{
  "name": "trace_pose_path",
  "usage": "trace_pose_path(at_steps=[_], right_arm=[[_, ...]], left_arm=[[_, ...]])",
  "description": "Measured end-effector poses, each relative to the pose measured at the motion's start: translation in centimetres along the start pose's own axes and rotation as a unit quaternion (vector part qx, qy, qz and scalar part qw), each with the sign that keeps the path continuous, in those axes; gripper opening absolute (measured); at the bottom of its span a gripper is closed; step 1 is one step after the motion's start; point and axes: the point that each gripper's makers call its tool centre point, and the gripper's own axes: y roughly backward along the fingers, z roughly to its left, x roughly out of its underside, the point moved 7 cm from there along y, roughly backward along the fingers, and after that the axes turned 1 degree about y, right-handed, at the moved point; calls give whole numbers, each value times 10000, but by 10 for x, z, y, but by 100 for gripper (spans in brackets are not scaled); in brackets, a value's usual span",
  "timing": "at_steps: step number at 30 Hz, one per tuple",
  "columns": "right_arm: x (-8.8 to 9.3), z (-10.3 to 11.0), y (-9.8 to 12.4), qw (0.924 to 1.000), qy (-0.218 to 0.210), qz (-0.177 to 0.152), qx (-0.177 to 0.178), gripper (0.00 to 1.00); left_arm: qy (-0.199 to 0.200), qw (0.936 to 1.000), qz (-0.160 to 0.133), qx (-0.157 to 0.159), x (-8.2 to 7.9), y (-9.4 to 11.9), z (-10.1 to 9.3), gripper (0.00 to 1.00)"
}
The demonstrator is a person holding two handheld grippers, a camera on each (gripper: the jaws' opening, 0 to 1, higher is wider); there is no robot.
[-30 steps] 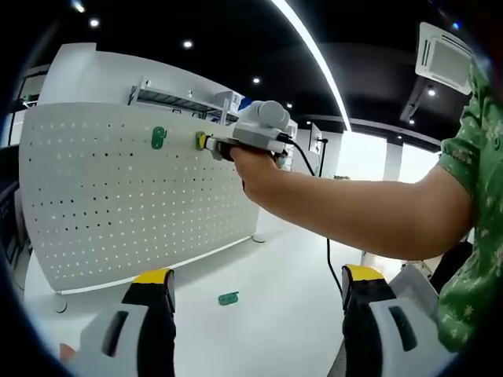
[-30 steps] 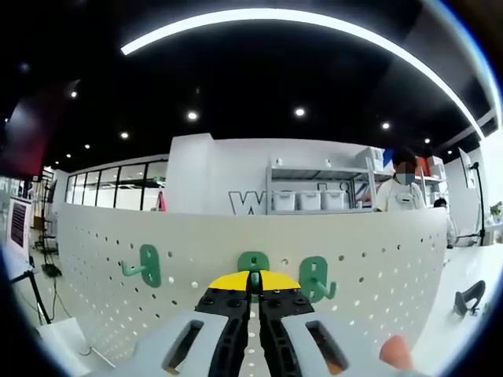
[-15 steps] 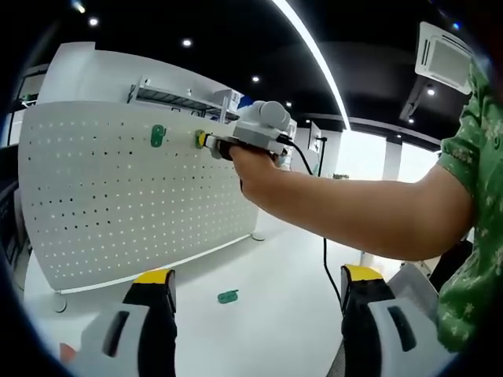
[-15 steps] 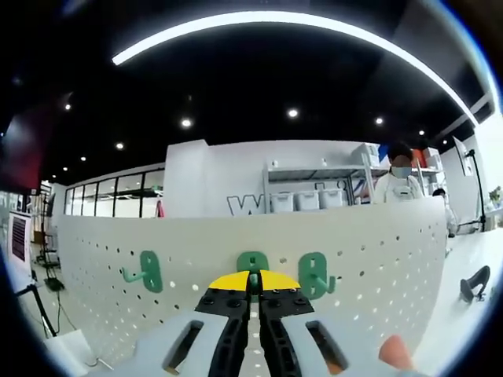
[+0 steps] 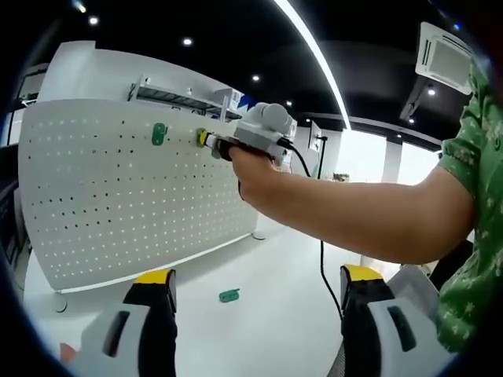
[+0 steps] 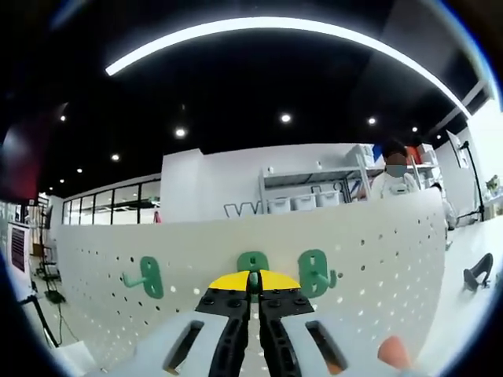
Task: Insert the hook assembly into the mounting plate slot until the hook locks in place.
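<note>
A white wire shelf (image 6: 314, 206) holding storage bins stands behind the board beneath a curved ceiling light strip (image 6: 283, 35) and recessed spotlights, while a person in white (image 6: 393, 181) stands at right and a ceiling air-conditioning unit (image 5: 444, 59) hangs overhead.

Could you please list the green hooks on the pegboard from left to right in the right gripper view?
Left hook → middle hook, pinched in the right hand-held gripper → right hook, all on the pegboard.
</note>
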Motion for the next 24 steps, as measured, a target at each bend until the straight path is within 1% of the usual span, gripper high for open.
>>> trace_pose_path(at_steps=[2, 3, 11, 15, 24], right_arm=[[-1, -2, 1, 9999, -127, -102, 32, 1], [1, -2, 0, 9999, -129, -53, 26, 1], [2, -3, 1, 10000, 80, -16, -3, 1], [1, 4, 1, 9996, 244, -35, -99, 1], [2, 3, -1, 9996, 259, -33, -80, 1]], left_arm=[[9, 10000, 8, 5, 0, 0, 0, 88], [-1, 10000, 13, 13, 1, 0, 0, 88], [4, 10000, 15, 46, 0, -3, 1, 87], [7, 10000, 23, 56, 0, -4, 1, 87], [36, 10000, 14, 28, 0, -3, 3, 86]])
